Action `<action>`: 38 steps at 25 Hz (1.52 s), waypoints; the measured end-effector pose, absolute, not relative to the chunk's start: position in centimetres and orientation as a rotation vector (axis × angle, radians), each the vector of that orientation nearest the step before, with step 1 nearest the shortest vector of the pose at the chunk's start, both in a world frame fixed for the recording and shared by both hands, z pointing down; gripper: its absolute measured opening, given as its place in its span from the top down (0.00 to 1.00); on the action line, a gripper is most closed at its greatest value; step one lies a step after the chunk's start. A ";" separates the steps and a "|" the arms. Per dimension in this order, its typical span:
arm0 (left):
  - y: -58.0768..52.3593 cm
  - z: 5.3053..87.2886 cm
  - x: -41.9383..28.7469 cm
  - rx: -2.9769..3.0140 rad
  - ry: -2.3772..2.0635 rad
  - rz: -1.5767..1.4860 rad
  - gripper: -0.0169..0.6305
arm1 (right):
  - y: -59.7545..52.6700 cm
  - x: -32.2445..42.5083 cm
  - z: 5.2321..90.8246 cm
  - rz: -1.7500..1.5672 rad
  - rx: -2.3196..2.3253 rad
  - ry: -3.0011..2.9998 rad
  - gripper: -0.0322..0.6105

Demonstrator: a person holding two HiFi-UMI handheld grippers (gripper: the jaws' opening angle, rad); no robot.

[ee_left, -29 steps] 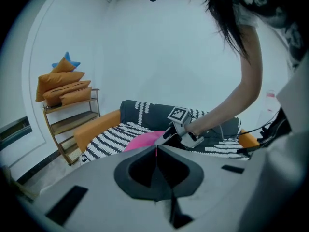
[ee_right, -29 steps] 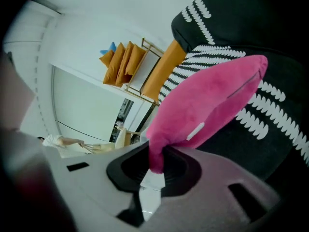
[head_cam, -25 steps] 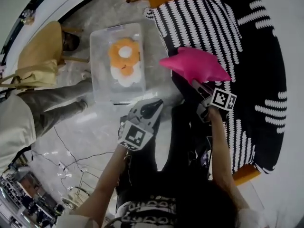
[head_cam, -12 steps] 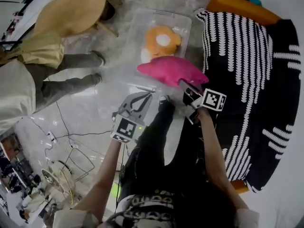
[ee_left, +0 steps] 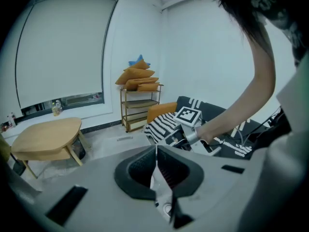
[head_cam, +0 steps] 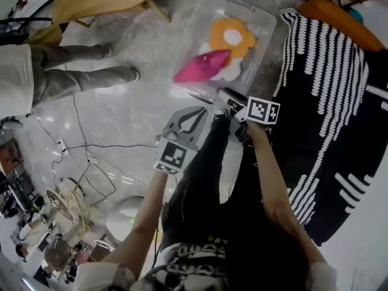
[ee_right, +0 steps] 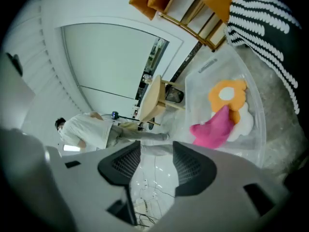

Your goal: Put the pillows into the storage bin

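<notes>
Right gripper (ee_right: pixel 153 166) fingers spread, having just been opening, nothing between them, left gripper (ee_left: pixel 156 161) fingers pressed together (empty too), pink fabric pillow (head_cam: pixel 203 66) lying inside clear plastic storage bin (head_cam: pixel 262 24), against orange flower-shaped pillow (head_cam: pixel 233 35), on pale marble floor (head_cam: pixel 139 102).

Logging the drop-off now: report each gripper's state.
Left gripper: closed, nothing held.
Right gripper: open and empty, jaws just been opening; the pink pillow lies in the storage bin.
</notes>
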State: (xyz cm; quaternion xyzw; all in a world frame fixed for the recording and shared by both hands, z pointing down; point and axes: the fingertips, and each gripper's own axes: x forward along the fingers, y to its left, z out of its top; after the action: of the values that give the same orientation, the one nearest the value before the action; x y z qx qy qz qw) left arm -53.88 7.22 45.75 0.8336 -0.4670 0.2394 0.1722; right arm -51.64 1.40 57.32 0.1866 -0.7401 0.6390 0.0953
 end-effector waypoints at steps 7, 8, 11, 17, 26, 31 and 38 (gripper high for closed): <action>6.1 45.8 -52.1 2.441 -1.201 0.677 0.97 | 1.0 -49.5 55.5 1.646 0.599 -2.287 0.60; 5.7 45.7 -51.7 2.459 -1.181 0.675 0.97 | 0.8 -48.9 55.1 1.640 0.624 -2.297 0.60; 4.5 44.9 -50.3 2.519 -1.115 0.688 0.97 | 0.4 -46.9 53.3 1.640 0.709 -2.332 0.60; 2.3 42.5 -46.8 2.692 -0.922 0.749 0.97 | 1.1 -41.5 48.9 1.615 0.940 -2.394 0.60; 2.8 37.3 -38.8 2.838 -0.695 0.755 0.97 | 5.6 -32.5 41.4 1.621 1.245 -2.420 0.60; 6.6 34.8 -32.9 2.930 -0.548 0.711 0.97 | 10.0 -27.7 38.5 1.587 1.449 -2.438 0.61; 17.2 32.1 -27.9 3.017 -0.305 0.682 0.97 | 19.4 -22.9 33.7 1.410 1.751 -2.423 0.68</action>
State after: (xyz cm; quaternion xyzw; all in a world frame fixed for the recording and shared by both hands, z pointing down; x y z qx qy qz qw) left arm -27.89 17.20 32.12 0.9705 -0.0980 0.2196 0.0168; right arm -22.86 19.43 33.72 0.5280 -0.7306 0.4252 -0.0819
